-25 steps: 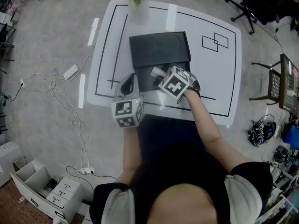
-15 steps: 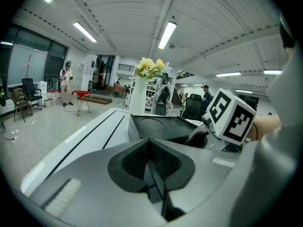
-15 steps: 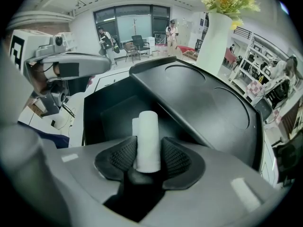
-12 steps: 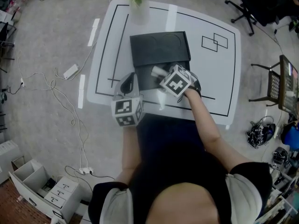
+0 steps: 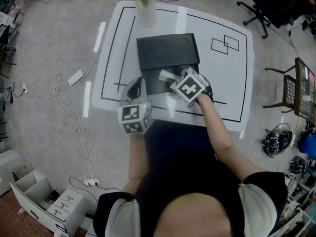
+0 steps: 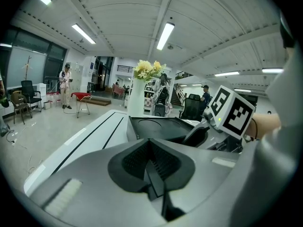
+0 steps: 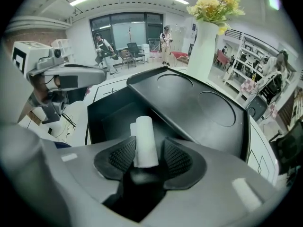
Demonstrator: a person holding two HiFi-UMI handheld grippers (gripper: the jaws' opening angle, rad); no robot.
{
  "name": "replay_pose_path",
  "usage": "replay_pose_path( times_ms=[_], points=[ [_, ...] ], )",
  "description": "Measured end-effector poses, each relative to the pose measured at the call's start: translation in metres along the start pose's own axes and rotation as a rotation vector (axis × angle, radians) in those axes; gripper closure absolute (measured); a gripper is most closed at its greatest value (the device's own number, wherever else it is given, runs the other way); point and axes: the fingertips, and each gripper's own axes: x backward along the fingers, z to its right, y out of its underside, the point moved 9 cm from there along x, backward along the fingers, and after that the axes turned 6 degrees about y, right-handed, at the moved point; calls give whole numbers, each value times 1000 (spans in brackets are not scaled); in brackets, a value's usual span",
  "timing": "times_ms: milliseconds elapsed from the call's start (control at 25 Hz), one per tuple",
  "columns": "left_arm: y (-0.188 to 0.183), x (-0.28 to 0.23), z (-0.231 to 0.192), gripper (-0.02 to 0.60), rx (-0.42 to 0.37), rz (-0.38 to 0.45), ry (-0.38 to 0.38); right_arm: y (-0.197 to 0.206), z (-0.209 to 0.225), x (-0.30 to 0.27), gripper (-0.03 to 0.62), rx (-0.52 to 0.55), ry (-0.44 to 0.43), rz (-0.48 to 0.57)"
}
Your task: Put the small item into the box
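The right claw's [image 7: 147, 151] jaws have just been opening, and both hands sit much where they were a second ago. A small white roll [image 7: 144, 141] stands between those jaws. It leans close against the left pad, and a clear gap shows between it and the right pad, so the claw is open and no longer squeezes it. A second pale piece shows just behind the roll; what it is cannot be told. The roll points down over the open bottom half of the black box [image 7: 106, 115]. Whether its far end already rests on the box floor cannot be told.

The box lid [image 7: 203, 103] lies flat beyond the bottom half, with two shallow round hollows in it. The box lies on a white table [image 5: 227, 83] marked with black lines, near the person's edge of it. At the far edge of the table stands a white vase [image 7: 201, 46] with yellow flowers [image 7: 213, 4].

The left claw [image 6: 152, 163] hangs just left of the box, at the near edge of the table. Its jaws are closed together with nothing between them.

Grey floor with loose cables [image 5: 74, 117] surrounds the table.
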Motion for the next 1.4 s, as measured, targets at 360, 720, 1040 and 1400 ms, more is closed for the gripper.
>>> replay_pose_path(
  times_ms=[360,720,1040,1400],
  points=[
    [-6,3,8,572,-19,15,3,1,-1,13,398,7,11,47],
    [-9,10,22,572,-30,22,2,5,-7,28,391,6,13,74],
    [-10,14,36,572,-45,26,-9,13,-4,44,390,-6,28,119],
    [-10,23,55,572,-64,31,-10,21,-3,71,390,-38,52,208]
  ],
)
